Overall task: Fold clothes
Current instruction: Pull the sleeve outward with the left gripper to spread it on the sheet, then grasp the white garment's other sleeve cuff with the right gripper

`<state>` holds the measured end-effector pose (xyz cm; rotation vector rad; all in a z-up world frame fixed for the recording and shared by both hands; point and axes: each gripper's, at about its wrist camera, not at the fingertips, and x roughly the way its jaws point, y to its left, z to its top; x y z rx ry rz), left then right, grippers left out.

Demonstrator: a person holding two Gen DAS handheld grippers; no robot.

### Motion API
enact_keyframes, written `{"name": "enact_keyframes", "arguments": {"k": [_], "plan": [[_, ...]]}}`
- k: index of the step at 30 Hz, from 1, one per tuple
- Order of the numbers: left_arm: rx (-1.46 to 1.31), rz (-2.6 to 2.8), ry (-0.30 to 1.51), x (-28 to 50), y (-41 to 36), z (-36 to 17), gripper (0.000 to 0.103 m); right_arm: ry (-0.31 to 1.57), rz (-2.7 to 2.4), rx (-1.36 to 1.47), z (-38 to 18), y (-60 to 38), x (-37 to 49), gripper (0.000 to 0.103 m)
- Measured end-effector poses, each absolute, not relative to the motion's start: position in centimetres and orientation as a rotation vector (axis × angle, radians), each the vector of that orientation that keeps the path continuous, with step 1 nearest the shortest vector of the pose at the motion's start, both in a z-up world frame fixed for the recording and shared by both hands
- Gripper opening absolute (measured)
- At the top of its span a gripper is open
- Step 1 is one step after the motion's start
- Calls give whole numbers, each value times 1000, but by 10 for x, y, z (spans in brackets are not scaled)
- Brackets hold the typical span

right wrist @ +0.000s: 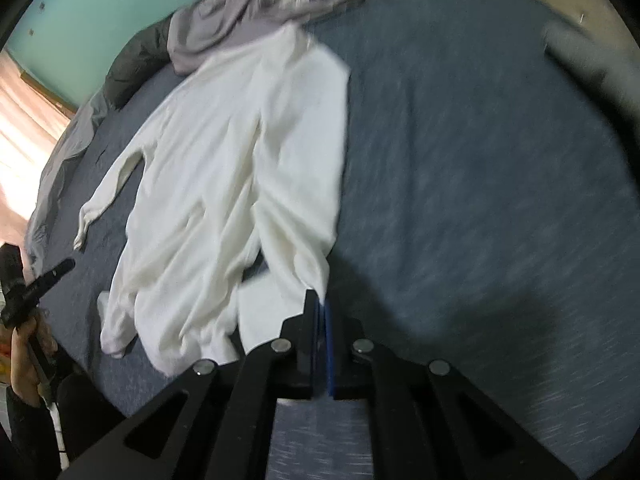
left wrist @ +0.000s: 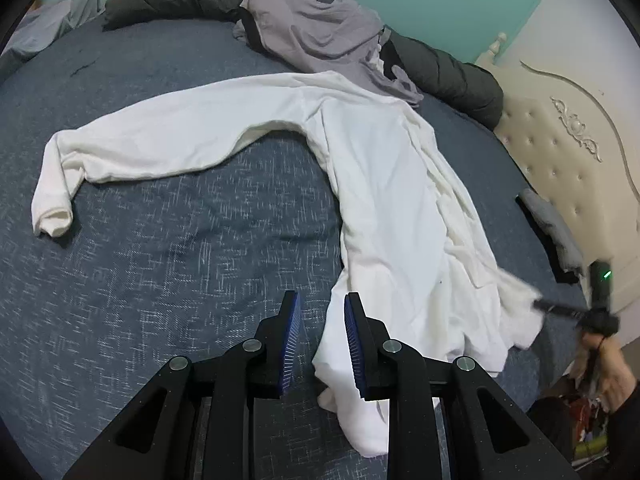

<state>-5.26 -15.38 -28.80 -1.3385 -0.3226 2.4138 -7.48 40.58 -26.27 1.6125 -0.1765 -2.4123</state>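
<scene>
A white long-sleeved top (left wrist: pixel 384 184) lies spread on the blue bed cover (left wrist: pixel 160 272), one sleeve stretched out to the left. My left gripper (left wrist: pixel 322 296) is open just above the cover, with the top's lower corner running under its right finger (left wrist: pixel 354 336). In the right wrist view the same top (right wrist: pixel 240 152) lies ahead and to the left. My right gripper (right wrist: pixel 321 298) is shut on the top's hem corner, which is pulled up to the pads. The right gripper (left wrist: pixel 540 305) also shows blurred at the top's right hem in the left wrist view.
A crumpled grey garment (left wrist: pixel 312 28) and a dark rolled quilt (left wrist: pixel 452 72) lie along the far side of the bed. A cream tufted headboard (left wrist: pixel 560 152) stands at the right, with folded grey clothes (left wrist: pixel 548 216) against it. A hand (right wrist: pixel 28 344) holds the left gripper (right wrist: pixel 64 267).
</scene>
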Motion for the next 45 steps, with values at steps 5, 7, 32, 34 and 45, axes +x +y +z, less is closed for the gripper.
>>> {"name": "enact_keyframes", "arguments": {"k": [5,7,32,34,45], "plan": [[-1327,2442,-298,-50,-149,-296,25,-34,-2529,1523,-217,425,-85,2],[-1327,2447,-299,-50,-149,-300,25,21,-2569,1488,-200,432,-88,2],[-1319,2451,-463,-50,-170,-328,26,-525,-2491,1526,-268,466,-69,50],[-1320,2452,-465,-49,-169,-329,27,-553,-2514,1580,-276,477,-71,52],[-1312,2458,-515,-48,-178,-328,36,-615,-2455,1742,-330,474,-85,53]]}}
